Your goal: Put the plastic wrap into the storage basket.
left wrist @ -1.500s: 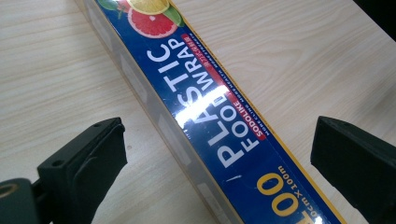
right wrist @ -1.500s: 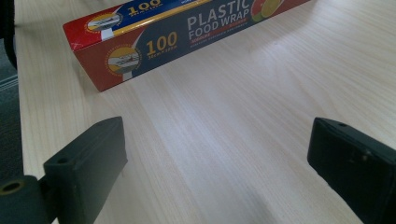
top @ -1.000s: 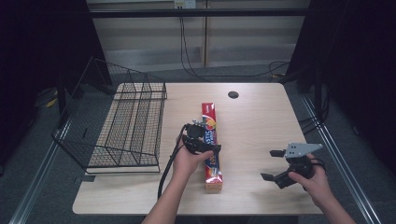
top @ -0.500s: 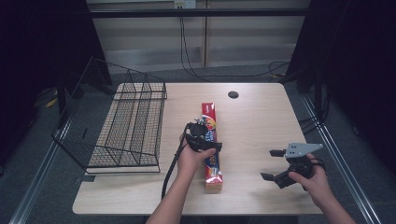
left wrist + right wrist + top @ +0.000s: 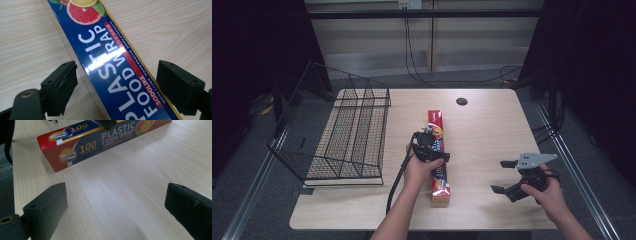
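A long blue and red box of plastic food wrap [image 5: 440, 186] lies lengthwise in the middle of the wooden table [image 5: 482, 125]. My left gripper [image 5: 432, 151] hovers over the box's middle, pointing down. In the left gripper view the box [image 5: 112, 65] runs between the two black jaws of the left gripper [image 5: 117, 73], which stand open on either side with gaps to the box. My right gripper [image 5: 500, 176] is held open near the table's front right, with only bare wood between the jaws of the right gripper [image 5: 115, 202]. The box [image 5: 100, 140] lies beyond it.
A black wire basket [image 5: 347, 135] stands on the table's left part and overhangs its left edge. A dark round hole [image 5: 461, 101] sits near the far edge. Cables lie on the floor behind the table.
The left hand has barely shifted over the box. The right gripper has stayed in place.
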Available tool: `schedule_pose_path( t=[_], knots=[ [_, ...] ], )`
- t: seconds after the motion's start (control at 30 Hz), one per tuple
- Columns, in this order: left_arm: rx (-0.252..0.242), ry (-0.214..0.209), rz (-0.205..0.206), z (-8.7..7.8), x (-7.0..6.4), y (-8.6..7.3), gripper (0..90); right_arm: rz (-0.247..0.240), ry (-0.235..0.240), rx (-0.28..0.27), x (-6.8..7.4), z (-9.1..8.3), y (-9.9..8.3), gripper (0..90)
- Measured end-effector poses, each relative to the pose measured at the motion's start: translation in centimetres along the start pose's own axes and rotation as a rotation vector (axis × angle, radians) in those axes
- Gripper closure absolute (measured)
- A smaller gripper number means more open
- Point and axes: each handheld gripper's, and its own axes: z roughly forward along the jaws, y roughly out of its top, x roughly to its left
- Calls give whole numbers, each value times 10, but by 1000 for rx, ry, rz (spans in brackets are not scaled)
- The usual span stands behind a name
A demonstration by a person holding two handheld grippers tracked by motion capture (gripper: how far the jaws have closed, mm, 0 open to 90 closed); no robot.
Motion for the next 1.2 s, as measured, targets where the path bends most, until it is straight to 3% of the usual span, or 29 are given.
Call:
schedule_pose_path(
  t=[0.17, 0.23, 0.33, 0.47, 0.57, 0.73, 0.93, 1.03, 1.2],
  knots=[
    [7, -9, 4, -1, 1, 0, 201, 1, -9, -9, 0, -1, 0, 43],
    [24, -11, -7, -1, 2, 0, 205, 6, -8, -11, 0, -2, 0, 42],
    [6, -2, -24, 1, 0, 0, 204, 9, -14, -19, 0, -2, 1, 43],
    [39, -3, 1, 4, 1, 0, 180, 8, -11, -20, -1, -2, 1, 43],
    [38, -14, -33, 5, 1, 0, 183, 5, -14, -20, -1, -2, 0, 43],
    [85, 9, -44, 0, 1, 1, 234, 1, -9, -20, 0, -2, 0, 43],
    [137, 27, -88, -10, 8, 1, 319, 2, -8, -26, 0, -2, 0, 43],
    [162, 50, -84, -13, 9, 4, 341, 4, -12, -26, -1, -2, 1, 43],
    [146, 62, -97, -9, 9, 6, 327, 12, -16, -36, -1, -2, 1, 43]
  ],
)
